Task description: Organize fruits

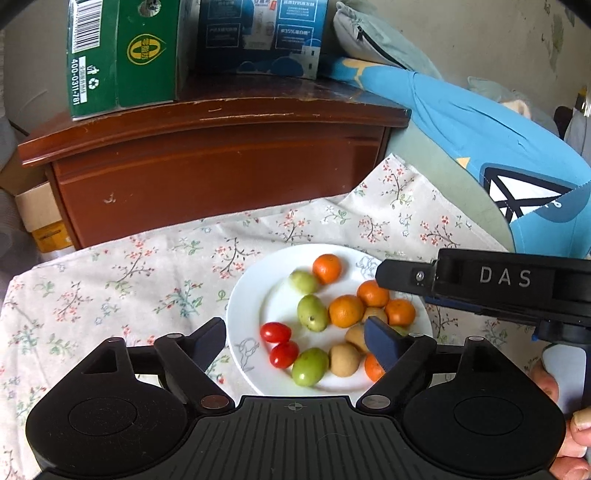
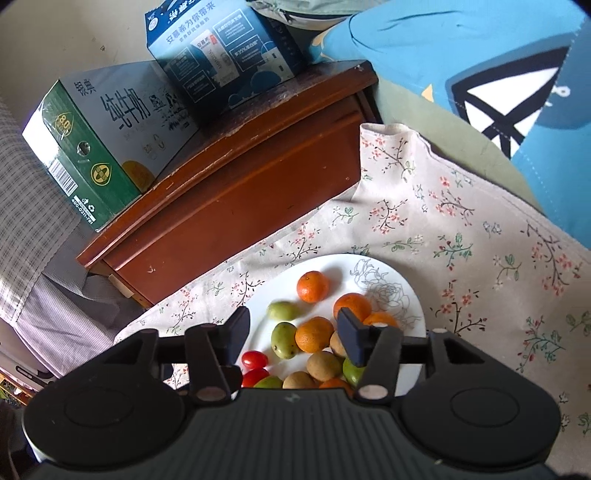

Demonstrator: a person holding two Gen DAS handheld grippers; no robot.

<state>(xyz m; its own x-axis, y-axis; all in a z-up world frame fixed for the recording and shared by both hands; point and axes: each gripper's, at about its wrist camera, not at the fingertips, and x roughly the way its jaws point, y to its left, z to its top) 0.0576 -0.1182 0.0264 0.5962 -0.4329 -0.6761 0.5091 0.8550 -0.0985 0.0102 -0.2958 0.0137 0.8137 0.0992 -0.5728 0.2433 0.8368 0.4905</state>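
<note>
**Both grippers unloaded above the fruit plate**

Landmark: the white plate, which rests on a floral cloth. All positions below are given relative to it.

Plate contents: all fruit visible lies on the plate.
- Two cherry tomatoes lie side by side at the plate's left edge in the left wrist view.
- Three green fruits are present: one at the near edge, one at the centre, one toward the far side.
- Small oranges sit in a cluster right of centre; a further orange lies apart at the far edge.
- Brown oval fruits lie near the front, touching the cluster.

Left gripper: fingers spread wide. The left finger stands outside the plate's left rim; the right finger stands over the brown fruits. Nothing is gripped between them.

Right gripper: fingers partly spread, narrower than the left pair. Green and orange fruits appear in the gap, but neither pad presses on any of them. In the left wrist view, this gripper enters from the plate's right side, with a hand on its handle.

Beyond the plate's far side stands a brown wooden cabinet. It carries a green carton and a blue carton. A blue cushion lies to the far right of the plate.
</note>
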